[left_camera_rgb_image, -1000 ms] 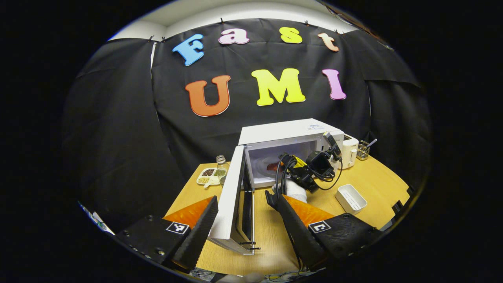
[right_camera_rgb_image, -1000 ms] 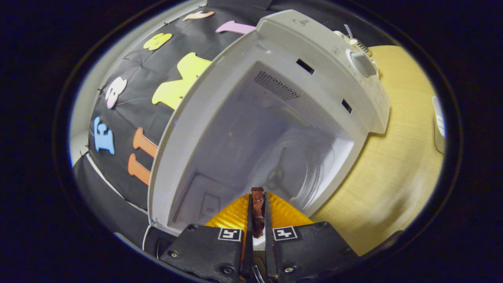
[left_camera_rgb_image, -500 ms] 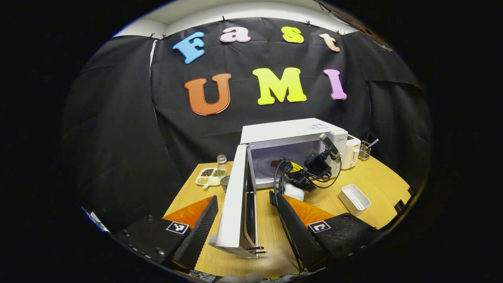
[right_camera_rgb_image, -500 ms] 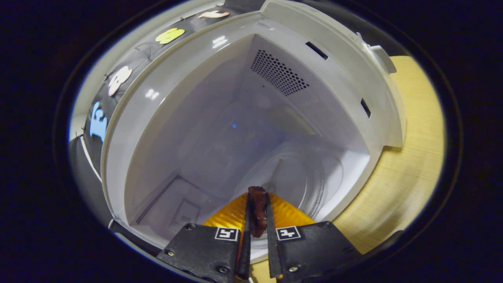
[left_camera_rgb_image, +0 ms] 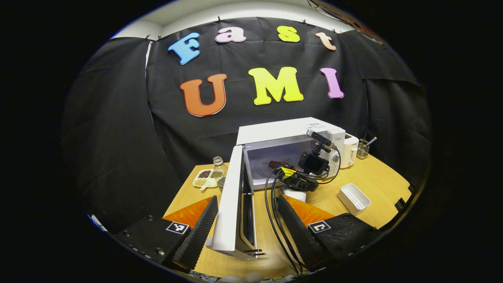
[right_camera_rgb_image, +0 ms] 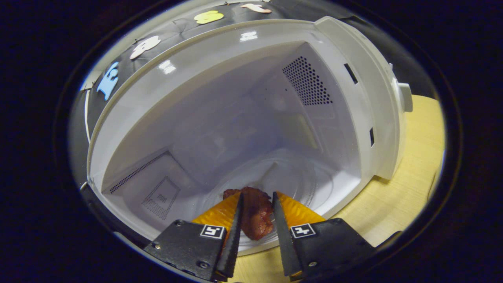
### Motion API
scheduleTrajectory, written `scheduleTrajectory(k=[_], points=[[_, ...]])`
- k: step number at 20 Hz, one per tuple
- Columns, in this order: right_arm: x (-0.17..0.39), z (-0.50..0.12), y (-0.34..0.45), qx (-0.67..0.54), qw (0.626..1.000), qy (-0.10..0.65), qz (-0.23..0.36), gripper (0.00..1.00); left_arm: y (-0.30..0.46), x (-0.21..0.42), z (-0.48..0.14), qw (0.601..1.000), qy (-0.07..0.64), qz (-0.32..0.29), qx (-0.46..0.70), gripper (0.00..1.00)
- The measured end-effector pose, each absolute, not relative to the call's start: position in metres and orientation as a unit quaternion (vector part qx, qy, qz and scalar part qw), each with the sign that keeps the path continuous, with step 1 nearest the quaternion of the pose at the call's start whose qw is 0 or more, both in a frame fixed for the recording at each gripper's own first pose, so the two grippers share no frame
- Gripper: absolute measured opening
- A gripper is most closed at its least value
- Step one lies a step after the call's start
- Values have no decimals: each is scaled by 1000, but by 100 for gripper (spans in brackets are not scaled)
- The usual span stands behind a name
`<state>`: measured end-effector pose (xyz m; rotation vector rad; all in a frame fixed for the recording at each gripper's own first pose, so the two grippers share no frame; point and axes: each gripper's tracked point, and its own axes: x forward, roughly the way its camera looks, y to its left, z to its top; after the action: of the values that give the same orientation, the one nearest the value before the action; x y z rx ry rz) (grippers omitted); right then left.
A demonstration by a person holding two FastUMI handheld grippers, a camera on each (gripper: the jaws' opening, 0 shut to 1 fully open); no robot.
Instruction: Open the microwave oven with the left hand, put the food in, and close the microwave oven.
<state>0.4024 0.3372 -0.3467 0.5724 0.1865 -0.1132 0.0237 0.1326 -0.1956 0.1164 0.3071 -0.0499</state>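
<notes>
The white microwave (left_camera_rgb_image: 290, 131) stands on the wooden table with its door (left_camera_rgb_image: 232, 208) swung wide open. The door's edge sits between the spread fingers of my left gripper (left_camera_rgb_image: 247, 236), which is open and not pressing on it. Farther off, my right gripper (left_camera_rgb_image: 308, 169), held by a gloved hand (left_camera_rgb_image: 294, 194), reaches into the oven mouth. In the right gripper view my right gripper (right_camera_rgb_image: 257, 236) is open inside the cavity (right_camera_rgb_image: 235, 118). A reddish-brown piece of food (right_camera_rgb_image: 255, 214) lies on the glass turntable (right_camera_rgb_image: 298, 181) between its parted fingers.
Left of the microwave stand a glass bottle (left_camera_rgb_image: 217, 167) and a divided dish of beans (left_camera_rgb_image: 203, 177). To its right are a white appliance (left_camera_rgb_image: 349, 150), a utensil holder (left_camera_rgb_image: 363, 148) and a white rectangular tray (left_camera_rgb_image: 353, 198). Cables (left_camera_rgb_image: 275, 220) trail over the table.
My right gripper pushed deeper into the microwave and its fingers parted, letting the food go onto the turntable. My left gripper hardly moved.
</notes>
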Motion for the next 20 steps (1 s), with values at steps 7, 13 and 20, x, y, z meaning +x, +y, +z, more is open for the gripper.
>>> scheduleTrajectory(k=[7, 13, 20], points=[[337, -320, 317, 244, 963, 116, -17, 67, 119, 28, -176, 990, 121, -29, 60, 95], [221, -241, 241, 119, 985, 126, 27, 82, 111, 21, -146, 995, 88, -27, 45, 94], [111, -159, 105, 26, 993, 111, -9, 100, 99, 7, -113, 999, 43, -11, 27, 94]])
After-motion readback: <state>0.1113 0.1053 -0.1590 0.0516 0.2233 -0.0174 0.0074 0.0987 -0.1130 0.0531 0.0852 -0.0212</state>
